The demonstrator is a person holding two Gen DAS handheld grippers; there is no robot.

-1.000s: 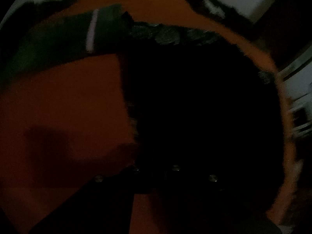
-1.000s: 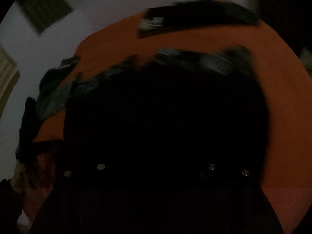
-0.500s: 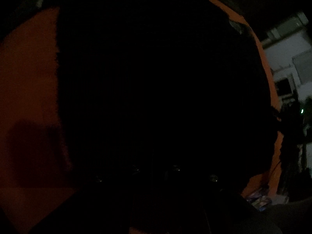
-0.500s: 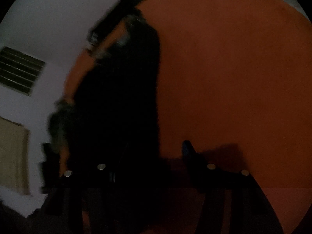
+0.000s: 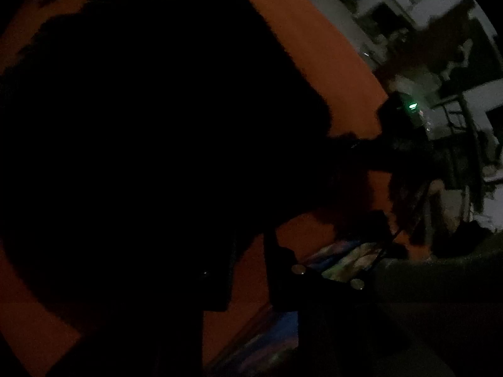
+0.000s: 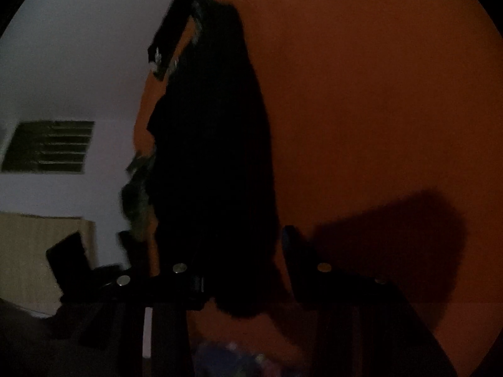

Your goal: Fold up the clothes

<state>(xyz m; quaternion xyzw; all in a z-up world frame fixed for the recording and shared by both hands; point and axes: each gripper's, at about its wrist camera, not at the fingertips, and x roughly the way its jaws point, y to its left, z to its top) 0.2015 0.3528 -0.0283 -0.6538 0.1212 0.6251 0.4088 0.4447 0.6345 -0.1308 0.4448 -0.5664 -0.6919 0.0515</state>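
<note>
Mid-fold: black garment (image 6: 213, 163) lying bunched lengthwise on orange table (image 6: 361, 100), not yet squared. Left gripper (image 5: 248, 270) opening, nothing visibly pinched; right gripper (image 6: 239, 270) part-open around near hem, grip unclear.

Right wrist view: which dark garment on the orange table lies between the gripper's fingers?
The big plain black garment, reaching into the right gripper; the narrow pale-labelled black piece and the crumpled grey one sit at the left edge of the table.

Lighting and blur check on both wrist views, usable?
Left wrist: badly underexposed, black garment a detail-less mass on the orange surface, background smeared. Right wrist: dim too, garment pure black, but edges sharper; hard shadow on the orange.
</note>
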